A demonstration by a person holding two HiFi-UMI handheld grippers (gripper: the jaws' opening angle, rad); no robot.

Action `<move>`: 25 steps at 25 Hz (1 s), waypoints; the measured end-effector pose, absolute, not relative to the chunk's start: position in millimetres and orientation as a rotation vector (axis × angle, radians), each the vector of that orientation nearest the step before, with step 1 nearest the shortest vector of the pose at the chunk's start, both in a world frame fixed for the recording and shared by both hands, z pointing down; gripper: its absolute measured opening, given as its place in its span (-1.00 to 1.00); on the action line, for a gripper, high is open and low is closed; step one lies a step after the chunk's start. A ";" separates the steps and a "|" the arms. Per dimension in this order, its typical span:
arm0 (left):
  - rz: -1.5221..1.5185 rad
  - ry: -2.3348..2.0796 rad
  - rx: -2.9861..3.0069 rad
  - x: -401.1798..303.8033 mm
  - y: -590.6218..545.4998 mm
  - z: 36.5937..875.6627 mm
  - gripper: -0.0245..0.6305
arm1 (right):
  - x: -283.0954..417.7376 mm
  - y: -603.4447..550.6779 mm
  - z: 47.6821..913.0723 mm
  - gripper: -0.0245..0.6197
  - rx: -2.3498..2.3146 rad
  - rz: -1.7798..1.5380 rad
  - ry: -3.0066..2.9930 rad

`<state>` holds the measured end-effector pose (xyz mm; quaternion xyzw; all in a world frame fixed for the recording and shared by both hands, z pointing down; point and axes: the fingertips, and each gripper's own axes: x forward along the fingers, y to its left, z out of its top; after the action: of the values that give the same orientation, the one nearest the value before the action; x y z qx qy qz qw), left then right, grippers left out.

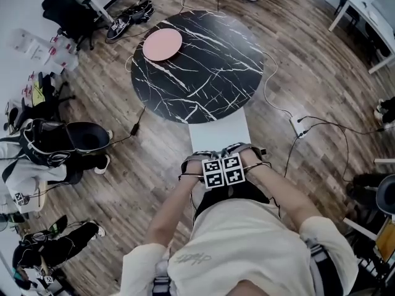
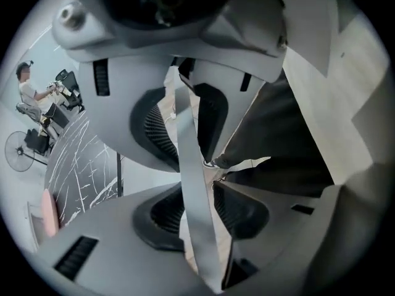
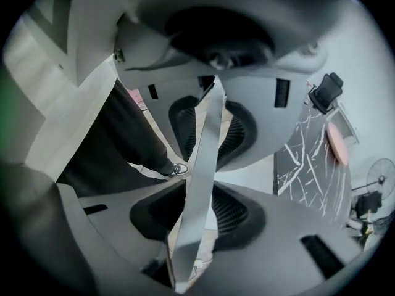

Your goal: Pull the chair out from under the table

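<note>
My left hand-held gripper (image 2: 199,168) and right hand-held gripper (image 3: 199,176) each straddle the thin backrest edge (image 2: 187,153), jaws apart, unclamped. Only the head view shows the white chair (image 1: 219,130) partly under the marble tabletop (image 1: 203,73).

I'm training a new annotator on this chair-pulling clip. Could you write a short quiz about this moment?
1. True or false: the chair has its seat partly under the black table.
2. Multiple choice: what runs between the jaws of the left gripper? A) a cable B) the backrest edge C) a pink plate
3. Fill in: in the right gripper view, the jaws of the right gripper stand ___, not pressed onto the backrest.

Key: 1 true; 2 B; 3 open.
</note>
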<state>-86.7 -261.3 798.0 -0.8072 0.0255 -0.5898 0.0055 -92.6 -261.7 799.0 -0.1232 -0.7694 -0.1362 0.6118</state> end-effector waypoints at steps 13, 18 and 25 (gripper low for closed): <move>-1.834 0.229 -2.570 -81.5 -270.1 817.2 -0.63 | -93.4 -265.0 816.2 -0.60 -0.213 -0.317 -1.793; -1.819 0.235 -2.591 -81.1 -273.1 821.9 -0.64 | -92.2 -267.3 821.0 -0.61 -0.224 -0.292 -1.781; -1.830 0.232 -2.646 -81.0 -272.0 823.2 -0.65 | -92.9 -267.0 821.1 -0.66 -0.167 -0.188 -1.832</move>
<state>-81.0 -272.0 823.2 -0.8196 0.0718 -0.5668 -0.0417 -92.9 -267.0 821.1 -0.0721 -0.7908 -0.0813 0.6023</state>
